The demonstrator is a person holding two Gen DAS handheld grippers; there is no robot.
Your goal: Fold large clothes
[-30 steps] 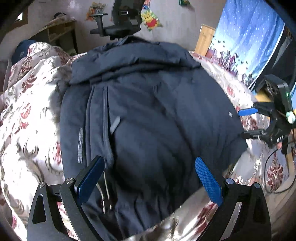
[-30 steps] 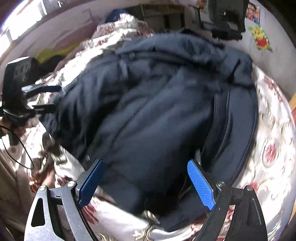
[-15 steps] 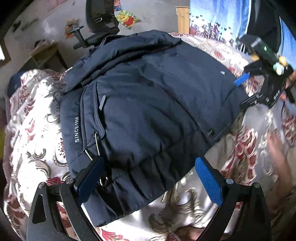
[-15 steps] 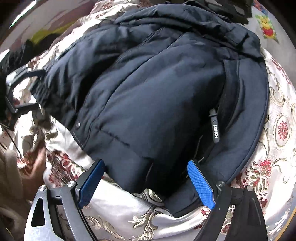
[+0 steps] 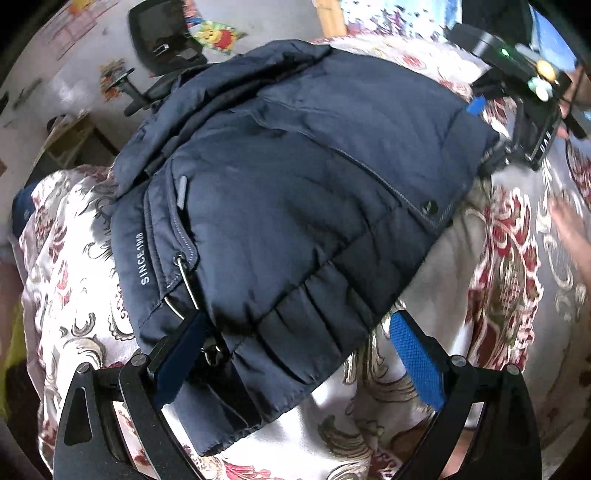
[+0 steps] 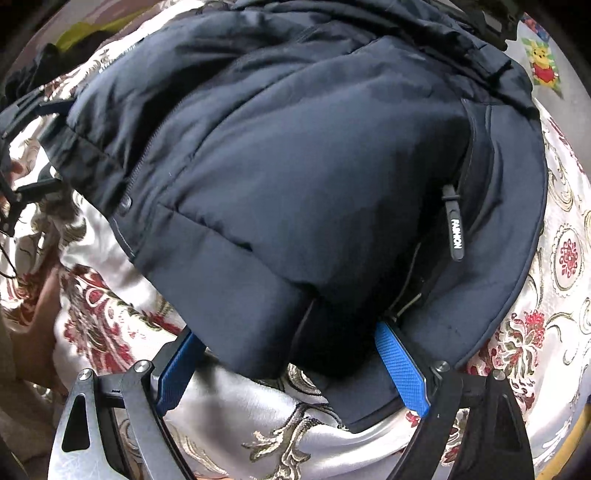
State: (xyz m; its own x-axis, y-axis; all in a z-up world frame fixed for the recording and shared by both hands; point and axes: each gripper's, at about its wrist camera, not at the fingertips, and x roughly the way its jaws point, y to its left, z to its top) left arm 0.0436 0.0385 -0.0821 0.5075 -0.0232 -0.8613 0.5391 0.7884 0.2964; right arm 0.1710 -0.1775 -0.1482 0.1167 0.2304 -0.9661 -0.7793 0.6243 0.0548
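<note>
Already folded in at its sides, the padded jacket point(image 5: 295, 184) awaits its lengthwise fold, its hem between both grippers' released jaws.

**Background items around the bed**

Bedspread point(image 5: 498, 266), cream satin with red and gold floral scrolls: lying across the whole lower field. Office chair point(image 5: 162, 37), black: standing at 11 o'clock in the left wrist view. Cartoon bear sticker point(image 5: 218, 35): hanging on the wall at 12 o'clock, showing again at 2 o'clock point(image 6: 545, 62) for the right wrist. Wooden shelf point(image 5: 70, 140): sitting at 10 o'clock.
</note>
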